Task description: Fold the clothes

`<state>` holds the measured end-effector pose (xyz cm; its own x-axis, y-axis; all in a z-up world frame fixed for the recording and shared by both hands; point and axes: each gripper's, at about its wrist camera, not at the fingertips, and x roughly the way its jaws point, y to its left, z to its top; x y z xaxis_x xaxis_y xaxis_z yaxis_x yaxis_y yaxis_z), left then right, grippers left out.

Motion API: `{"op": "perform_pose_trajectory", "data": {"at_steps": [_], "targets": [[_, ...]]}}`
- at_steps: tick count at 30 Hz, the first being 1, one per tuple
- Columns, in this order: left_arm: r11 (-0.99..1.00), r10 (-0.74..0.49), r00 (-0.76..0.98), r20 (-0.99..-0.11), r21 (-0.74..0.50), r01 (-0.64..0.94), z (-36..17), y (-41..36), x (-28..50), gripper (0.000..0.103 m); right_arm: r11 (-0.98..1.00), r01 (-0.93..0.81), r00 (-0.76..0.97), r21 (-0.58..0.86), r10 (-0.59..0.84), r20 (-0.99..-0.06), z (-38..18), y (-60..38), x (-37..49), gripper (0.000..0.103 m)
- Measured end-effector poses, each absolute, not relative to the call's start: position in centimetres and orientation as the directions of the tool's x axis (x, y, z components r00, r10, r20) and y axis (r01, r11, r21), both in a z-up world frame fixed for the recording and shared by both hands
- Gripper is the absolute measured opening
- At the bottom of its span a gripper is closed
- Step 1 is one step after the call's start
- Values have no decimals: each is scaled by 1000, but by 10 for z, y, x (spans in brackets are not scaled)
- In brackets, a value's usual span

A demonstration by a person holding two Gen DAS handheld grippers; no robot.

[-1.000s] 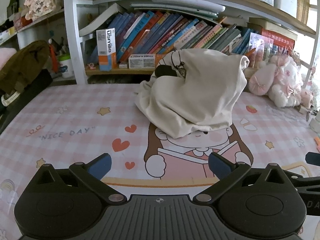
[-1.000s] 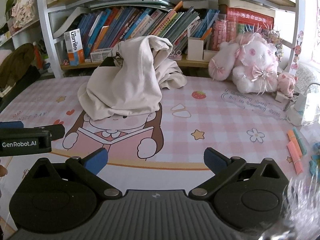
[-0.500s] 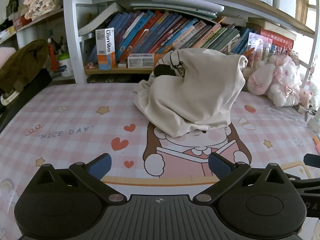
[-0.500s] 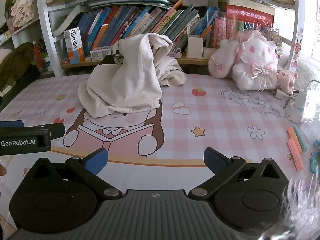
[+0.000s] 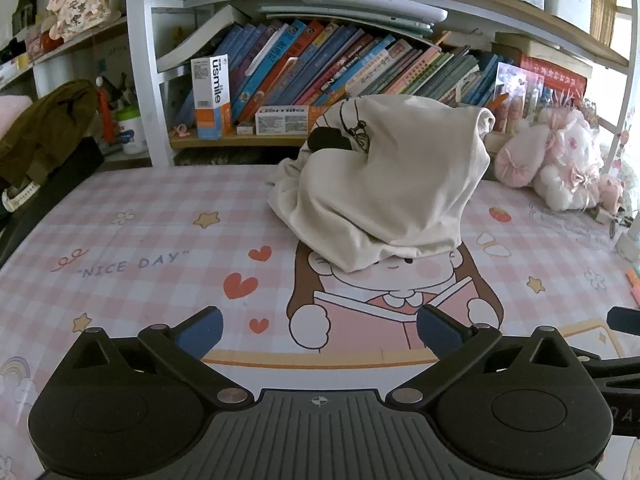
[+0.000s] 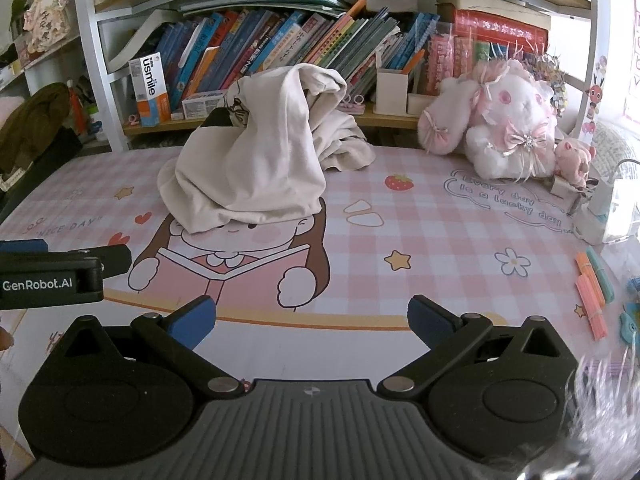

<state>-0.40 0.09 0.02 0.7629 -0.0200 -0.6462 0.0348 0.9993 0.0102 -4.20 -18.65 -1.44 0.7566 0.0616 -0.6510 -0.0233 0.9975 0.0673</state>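
**Heaped garment ahead of both open grippers**

The garment (image 5: 384, 196) is a cream piece of clothing standing in a crumpled heap on the bench (image 5: 140, 240), over the upper part of the printed cartoon girl on the pink checked mat. It is bunched up, not flat and not folded, with a peak towards the bookshelf (image 6: 280, 40) and loose folds trailing off on its right side in the right wrist view.

The left gripper (image 5: 318, 332) is spread wide with nothing between its blue pads. The heap lies straight ahead of it and a little to the right, well apart, with bare mat between. The right gripper (image 6: 312, 318) is likewise wide open and empty. From it the heap (image 6: 256, 168) lies ahead and to the left, also well apart. Neither gripper touches cloth.

The left gripper's black body shows at the left edge of the right wrist view, so the two are held side by side, level with each other, on the near side of the bench. The heap sits between their lines of sight, and neither is clearly nearer.

The heap has no clear long axis. Its lower hem runs roughly across the views, facing both grippers, and looks the easiest edge to reach.
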Motion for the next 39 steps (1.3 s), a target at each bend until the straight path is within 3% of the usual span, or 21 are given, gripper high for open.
{"op": "perform_pose_trajectory", "data": {"at_steps": [39], "targets": [[998,-36,721,-692,12,62,-10,-4,6,103,995,-22,732,94,80,-677,-22,-191,-32,103]]}}
